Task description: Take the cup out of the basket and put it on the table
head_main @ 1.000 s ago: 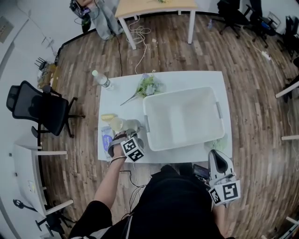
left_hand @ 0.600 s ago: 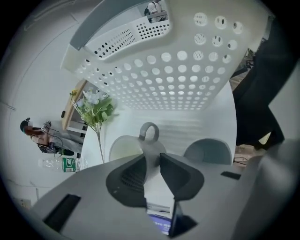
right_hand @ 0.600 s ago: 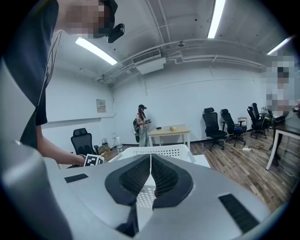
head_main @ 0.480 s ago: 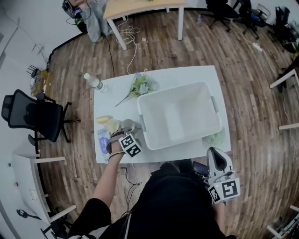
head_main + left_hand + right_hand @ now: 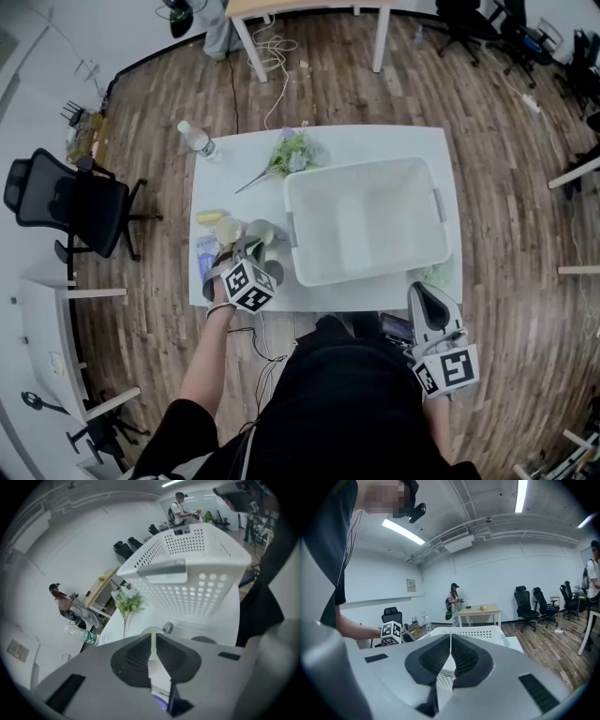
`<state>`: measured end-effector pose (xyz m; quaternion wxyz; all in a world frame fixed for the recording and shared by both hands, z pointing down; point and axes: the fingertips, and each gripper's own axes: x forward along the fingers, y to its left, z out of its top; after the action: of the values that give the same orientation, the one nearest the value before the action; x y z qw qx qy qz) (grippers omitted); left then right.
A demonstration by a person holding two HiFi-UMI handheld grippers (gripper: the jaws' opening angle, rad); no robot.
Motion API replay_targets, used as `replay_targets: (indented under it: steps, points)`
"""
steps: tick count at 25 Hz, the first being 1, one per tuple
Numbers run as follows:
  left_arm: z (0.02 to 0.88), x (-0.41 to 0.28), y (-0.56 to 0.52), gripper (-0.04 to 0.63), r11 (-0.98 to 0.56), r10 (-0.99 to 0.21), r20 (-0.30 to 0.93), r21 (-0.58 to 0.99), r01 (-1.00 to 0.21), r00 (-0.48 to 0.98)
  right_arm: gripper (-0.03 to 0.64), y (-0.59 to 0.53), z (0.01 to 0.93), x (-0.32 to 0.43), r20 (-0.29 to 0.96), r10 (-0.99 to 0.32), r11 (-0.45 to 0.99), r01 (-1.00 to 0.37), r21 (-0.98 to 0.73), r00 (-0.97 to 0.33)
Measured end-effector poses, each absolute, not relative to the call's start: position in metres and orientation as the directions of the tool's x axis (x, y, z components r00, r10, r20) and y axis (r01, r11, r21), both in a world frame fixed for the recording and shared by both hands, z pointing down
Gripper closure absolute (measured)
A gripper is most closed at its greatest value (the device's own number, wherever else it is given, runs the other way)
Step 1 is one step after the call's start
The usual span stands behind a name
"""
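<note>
The grey cup (image 5: 265,236) stands on the white table (image 5: 375,141), just left of the white perforated basket (image 5: 366,167). In the left gripper view its rim and handle (image 5: 165,628) show right beyond the jaw tips. My left gripper (image 5: 246,253) (image 5: 153,635) is at the cup, and its jaws are closing, with only a thin slit left. I see nothing pressed between the pads. My right gripper (image 5: 424,292) (image 5: 451,637) hangs shut and empty off the table's front right corner. The basket looks empty.
Artificial flowers (image 5: 292,155) and a water bottle (image 5: 197,141) lie at the table's far left. Yellow items (image 5: 216,223) and a blue packet (image 5: 206,258) sit left of the cup. A green item (image 5: 433,275) lies by the basket's near right corner. A black office chair (image 5: 66,202) stands left.
The left gripper has drawn back slightly toward the table's front edge, and the cup stays beside the basket. The right gripper has barely moved.
</note>
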<state>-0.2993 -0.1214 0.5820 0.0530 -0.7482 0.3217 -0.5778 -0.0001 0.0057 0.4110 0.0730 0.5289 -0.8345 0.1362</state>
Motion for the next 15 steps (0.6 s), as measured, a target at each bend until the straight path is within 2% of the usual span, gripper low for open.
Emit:
replay_targets:
  steps: [4, 8, 12, 15]
  points:
    - [0.527, -0.281, -0.112, 0.58, -0.696, -0.634, 0.727, -0.39, -0.603, 0.263, 0.592, -0.003, 0.411, -0.005, 0.257, -0.84, 0.455, -0.878, -0.151, -0.479]
    - [0.458, -0.248, -0.091, 0.586, -0.614, -0.732, 0.519, -0.22, -0.758, 0.443, 0.592, -0.011, 0.409, -0.012, 0.239, -0.815, 0.505, -0.849, -0.154, -0.528]
    - [0.409, -0.204, -0.065, 0.586, -0.625, -0.753, 0.307, -0.062, -0.778, 0.581, 0.592, -0.02, 0.405, -0.022, 0.22, -0.787, 0.556, -0.817, -0.151, -0.576]
    - [0.395, -0.175, -0.049, 0.586, -0.646, -0.738, 0.24, 0.024, -0.763, 0.631, 0.592, -0.024, 0.403, -0.031, 0.208, -0.768, 0.588, -0.796, -0.145, -0.606]
